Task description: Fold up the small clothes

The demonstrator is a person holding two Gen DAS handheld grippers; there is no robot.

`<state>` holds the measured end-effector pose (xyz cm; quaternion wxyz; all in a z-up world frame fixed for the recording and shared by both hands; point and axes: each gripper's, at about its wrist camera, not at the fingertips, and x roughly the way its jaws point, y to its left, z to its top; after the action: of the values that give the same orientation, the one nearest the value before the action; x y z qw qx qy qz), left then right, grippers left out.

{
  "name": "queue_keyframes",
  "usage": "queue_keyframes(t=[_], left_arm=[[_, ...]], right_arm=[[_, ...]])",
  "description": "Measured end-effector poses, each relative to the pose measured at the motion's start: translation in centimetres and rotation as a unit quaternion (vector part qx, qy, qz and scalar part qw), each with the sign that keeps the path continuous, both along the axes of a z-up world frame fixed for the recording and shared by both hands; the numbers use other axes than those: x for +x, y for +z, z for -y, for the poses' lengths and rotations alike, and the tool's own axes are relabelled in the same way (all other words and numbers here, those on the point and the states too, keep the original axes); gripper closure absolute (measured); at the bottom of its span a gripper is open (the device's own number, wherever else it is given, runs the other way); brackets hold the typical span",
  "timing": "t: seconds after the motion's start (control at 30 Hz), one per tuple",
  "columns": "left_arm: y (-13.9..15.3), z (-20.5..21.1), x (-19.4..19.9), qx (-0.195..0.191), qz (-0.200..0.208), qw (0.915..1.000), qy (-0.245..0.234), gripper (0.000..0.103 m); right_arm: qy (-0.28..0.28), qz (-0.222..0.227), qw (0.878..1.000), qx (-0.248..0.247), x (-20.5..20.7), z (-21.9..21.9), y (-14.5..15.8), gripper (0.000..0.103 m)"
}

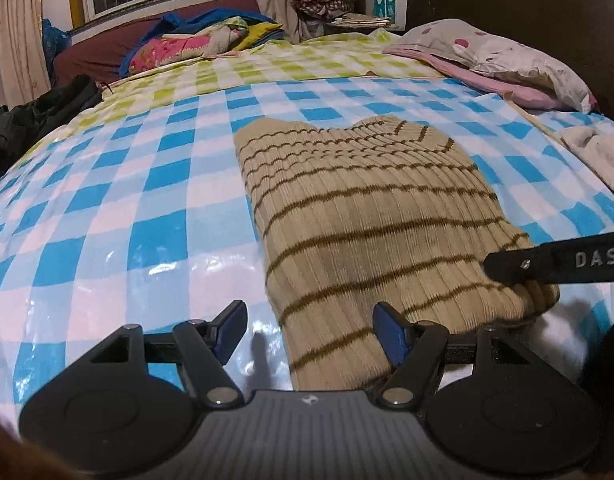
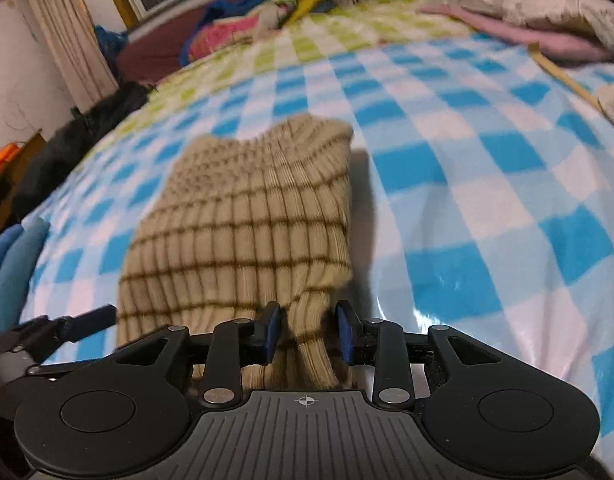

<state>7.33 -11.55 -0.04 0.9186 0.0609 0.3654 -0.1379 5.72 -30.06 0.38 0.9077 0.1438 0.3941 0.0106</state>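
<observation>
sweater (image 1: 371,216) flat on bed sheet (image 1: 107,208), centre of left wrist frame, running from near edge toward middle; left gripper (image 1: 311,332) at bottom, one finger over bare sheet left of sweater, other finger over sweater's near end; right gripper finger (image 1: 547,264) pokes in from right edge, lying on sweater's right corner; pillow (image 1: 503,56) upper right, behind sweater; clothes pile (image 1: 203,40) upper left at far side of bed; right wrist frame: bunched sweater fold between right gripper (image 2: 309,332) fingers, bottom centre
</observation>
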Motion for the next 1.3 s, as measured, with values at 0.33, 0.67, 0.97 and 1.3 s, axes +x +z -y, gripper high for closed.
queue_keyframes(t=[0.33, 0.67, 0.97, 1.3], left_arm=[[-0.1, -0.9, -1.6, -0.006, -0.004, 0.9999, 0.008, 0.028], [-0.4, -0.3, -3.2, 0.011, 0.008, 0.9997, 0.02, 0.025], [-1.0, -0.2, -3.9, 0.028, -0.002, 0.9992, 0.028, 0.017], [-0.5, -0.2, -4.4, 0.033, -0.007, 0.9989, 0.033, 0.011]], right_arm=[[0.006, 0.016, 1.0, -0.016, -2.3, -1.2, 1.0, 0.069], [0.002, 0.017, 0.999, -0.03, -4.3, -1.4, 0.9, 0.069], [0.008, 0.011, 0.999, -0.052, -5.5, -2.8, 0.4, 0.063], [0.03, 0.007, 0.996, -0.086, -6.5, -4.6, 0.3, 0.062]])
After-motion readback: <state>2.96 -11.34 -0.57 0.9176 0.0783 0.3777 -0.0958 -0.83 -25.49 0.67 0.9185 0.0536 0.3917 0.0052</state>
